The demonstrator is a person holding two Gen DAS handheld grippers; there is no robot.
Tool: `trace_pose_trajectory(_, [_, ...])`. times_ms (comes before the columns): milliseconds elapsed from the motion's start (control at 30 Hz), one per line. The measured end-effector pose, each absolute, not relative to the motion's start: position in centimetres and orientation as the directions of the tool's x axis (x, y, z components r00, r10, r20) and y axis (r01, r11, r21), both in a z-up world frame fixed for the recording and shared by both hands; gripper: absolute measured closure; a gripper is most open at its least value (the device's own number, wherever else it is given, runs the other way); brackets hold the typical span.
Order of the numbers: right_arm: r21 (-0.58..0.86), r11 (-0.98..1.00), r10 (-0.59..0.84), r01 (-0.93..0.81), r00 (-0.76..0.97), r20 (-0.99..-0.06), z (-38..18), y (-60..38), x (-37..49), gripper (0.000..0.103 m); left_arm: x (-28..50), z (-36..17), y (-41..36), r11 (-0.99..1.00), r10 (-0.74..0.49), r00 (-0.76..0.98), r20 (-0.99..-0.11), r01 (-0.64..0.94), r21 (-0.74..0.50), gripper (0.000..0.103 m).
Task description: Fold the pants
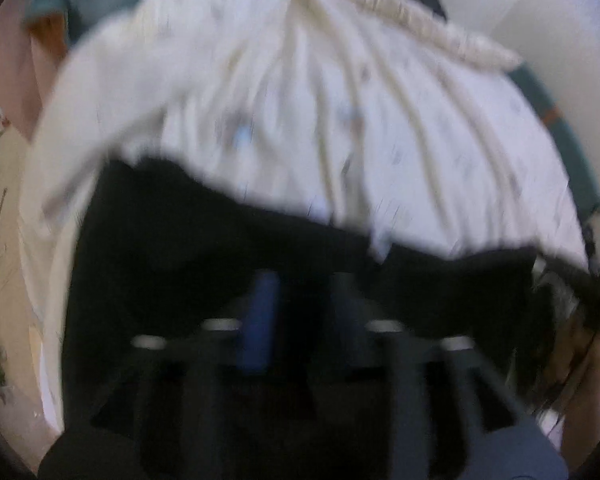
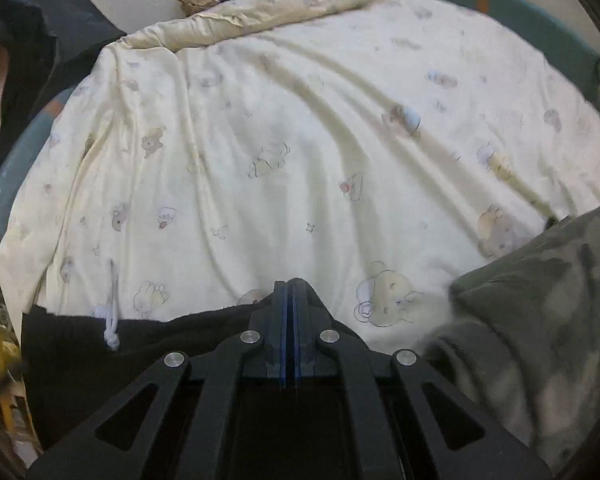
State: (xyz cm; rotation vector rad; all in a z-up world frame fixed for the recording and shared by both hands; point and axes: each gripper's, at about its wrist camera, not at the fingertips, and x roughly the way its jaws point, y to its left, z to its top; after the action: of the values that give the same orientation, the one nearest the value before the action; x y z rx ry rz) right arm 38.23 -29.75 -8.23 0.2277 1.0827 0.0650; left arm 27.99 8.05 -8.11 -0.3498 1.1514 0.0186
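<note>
Lying under both hand-held grippers: black pants (image 2: 80,344), right hand-held gripper (image 2: 290,292) clamped.

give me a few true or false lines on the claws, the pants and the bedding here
1. The right claw is closed. True.
2. The black pants lie on a plain red blanket. False: they lie on a cream duvet printed with cartoon bears.
3. A white drawstring lies at the pants' edge. True.
4. The left claw is fully closed. False: there is a gap between its fingers, over the black fabric.
5. A grey-green garment lies right of the right claw. True.
</note>
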Motion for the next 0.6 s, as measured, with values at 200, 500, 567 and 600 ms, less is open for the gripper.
trace_pose_trajectory(200, [0.220, 0.974, 0.169, 0.053, 0.474, -0.864, -8.7, -30.2, 37.8, 0.102, 27.7, -12.9, 5.0, 0.962, -0.177, 0.348, -0.921, -0.135, -0.236, 0.059])
trace_pose_trajectory(500, [0.260, 0.963, 0.255, -0.065, 0.520, -0.815, -4.4, -30.8, 34.4, 0.102, 25.3, -5.9, 1.1, 0.998, -0.060, 0.564, -0.824, 0.037, -0.047, 0.102])
trace_pose_trajectory(567, [0.306, 0.947, 0.310, -0.101, 0.550, -0.776, -2.0, -31.6, 33.7, 0.102, 24.8, -1.8, 2.0, 0.996, -0.085, 0.632, -0.771, 0.036, -0.080, 0.102])
trace_pose_trajectory(600, [0.334, 0.936, 0.338, -0.113, 0.556, -0.760, -1.0, -32.0, 33.5, 0.102, 24.8, 0.5, 2.6, 0.994, -0.098, 0.666, -0.739, 0.034, -0.102, 0.102])
